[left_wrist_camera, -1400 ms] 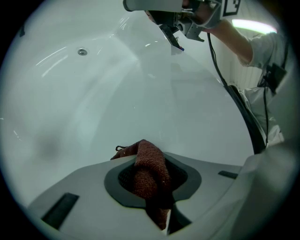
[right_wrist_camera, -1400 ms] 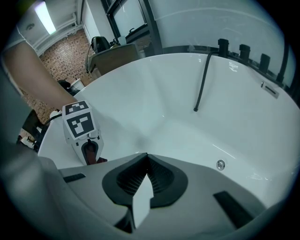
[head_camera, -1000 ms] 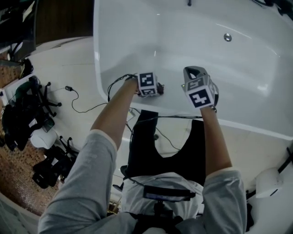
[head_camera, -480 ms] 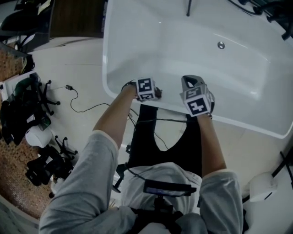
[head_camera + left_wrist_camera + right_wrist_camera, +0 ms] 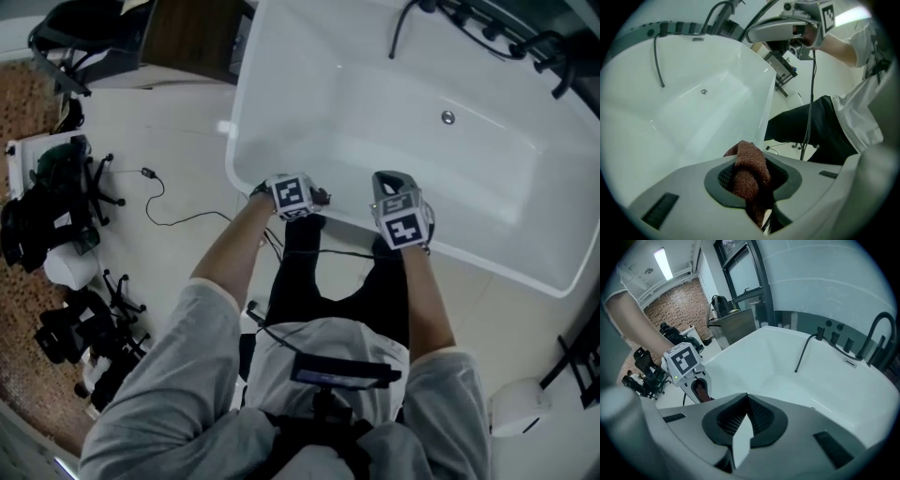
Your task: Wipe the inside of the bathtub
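The white bathtub (image 5: 246,112) fills the upper right of the head view, with a round overflow fitting (image 5: 448,117) on its far wall. My left gripper (image 5: 314,197) hovers over the tub's near rim, shut on a reddish-brown cloth (image 5: 749,166) that bunches up between its pads. The right gripper view shows that gripper (image 5: 691,380) with the cloth (image 5: 700,391) hanging in it. My right gripper (image 5: 388,180) is beside it over the same rim, shut with nothing between its pads (image 5: 754,416). Both point toward the tub's inside (image 5: 820,380).
A black tap with a hose (image 5: 405,26) stands on the tub's far edge. Black stands and gear (image 5: 52,202) crowd the floor at the left, with a cable (image 5: 164,208) trailing toward the tub. A white object (image 5: 514,405) sits at the lower right.
Both grippers have drawn back from over the tub's inside to its near rim. The tub has slid up and to the right in the view. The cloth stays held.
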Tool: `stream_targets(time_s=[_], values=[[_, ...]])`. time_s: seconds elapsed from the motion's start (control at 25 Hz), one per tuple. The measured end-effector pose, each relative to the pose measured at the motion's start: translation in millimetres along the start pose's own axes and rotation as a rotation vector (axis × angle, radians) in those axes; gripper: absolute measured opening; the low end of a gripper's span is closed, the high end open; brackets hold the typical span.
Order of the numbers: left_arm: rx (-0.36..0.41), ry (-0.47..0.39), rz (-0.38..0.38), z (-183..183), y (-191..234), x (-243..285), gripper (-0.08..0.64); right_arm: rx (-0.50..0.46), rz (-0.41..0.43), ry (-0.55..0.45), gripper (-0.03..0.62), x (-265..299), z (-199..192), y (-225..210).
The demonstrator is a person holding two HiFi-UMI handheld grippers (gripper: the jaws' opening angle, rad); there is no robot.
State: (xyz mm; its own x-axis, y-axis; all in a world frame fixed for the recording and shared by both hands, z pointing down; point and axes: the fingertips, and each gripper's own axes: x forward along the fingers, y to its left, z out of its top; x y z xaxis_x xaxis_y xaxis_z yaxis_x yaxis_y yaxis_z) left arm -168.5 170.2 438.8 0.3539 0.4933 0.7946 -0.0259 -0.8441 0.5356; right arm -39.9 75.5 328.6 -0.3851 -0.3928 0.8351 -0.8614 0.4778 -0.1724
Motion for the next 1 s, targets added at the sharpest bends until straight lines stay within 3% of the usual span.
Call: stream_targets(time_s=[0.16,0.4,0.64,0.8,1.0], values=[[-0.144,-0.154,0.179,19.3,4.0,-32.1,0.094,-0.001,0.025,-0.055,0.006,-27.2,10.1,0.4],[-0.398,-0.468,0.491,48.3,-5.1,-108.6,0.094,-0.013,0.054,-0.150,0.006,-83.7,13.4,-2.4],[-0.496,-0.682,0.800,76.2,-63.7,-203.6,0.094,-0.010,0.094,-0.222,0.006,-153.3,8.0,6.6],[-0.539,-0.822,0.911,84.1,-109.6,-260.3,0.094,0.000,0.084,-0.248,0.006,-193.8,7.1,21.1],[-0.531,-0.948,0.951,78.4,-150.7,-303.7,0.094,0.016,0.015,-0.291,0.006,-230.0,12.1,43.7]])
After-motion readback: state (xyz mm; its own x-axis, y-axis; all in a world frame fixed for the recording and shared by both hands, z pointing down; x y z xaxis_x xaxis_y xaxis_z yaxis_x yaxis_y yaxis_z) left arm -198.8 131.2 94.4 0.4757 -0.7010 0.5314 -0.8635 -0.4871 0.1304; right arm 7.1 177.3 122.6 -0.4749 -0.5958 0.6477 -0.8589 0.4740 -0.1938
